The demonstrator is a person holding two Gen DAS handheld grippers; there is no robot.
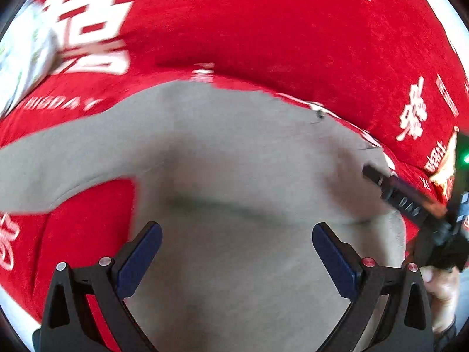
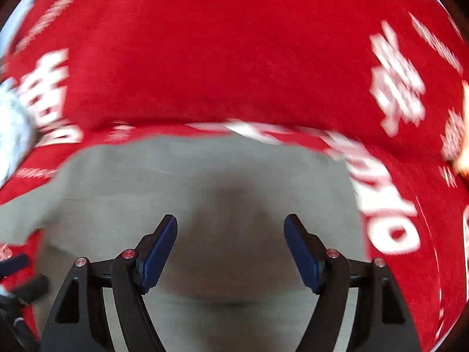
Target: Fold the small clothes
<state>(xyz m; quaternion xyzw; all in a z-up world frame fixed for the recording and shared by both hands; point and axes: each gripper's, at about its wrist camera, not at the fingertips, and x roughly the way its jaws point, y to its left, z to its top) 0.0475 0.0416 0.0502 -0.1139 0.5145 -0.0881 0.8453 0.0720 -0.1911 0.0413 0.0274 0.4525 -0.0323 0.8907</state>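
Grey garment (image 1: 234,152): soft matt knit cloth, smooth, faint creases. Red tablecloth (image 1: 263,29): napped, velvety fabric with flat white printed lettering. Left gripper (image 1: 236,259): matt black plastic arms, shiny round metal pins, fingers (image 1: 143,259) faced with dull dark-blue rubbery pads. Right gripper (image 2: 230,253): same black plastic, same matt blue pads. Pale patterned cloth (image 1: 20,61) at left edge, blurred.

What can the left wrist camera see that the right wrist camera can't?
Only the left wrist view shows the garment's long sleeve, a person's hand and the left hand-held gripper, open. Only the right wrist view shows the right hand-held gripper, open with nothing between its pads. Both show the grey garment on the red cloth with white writing.
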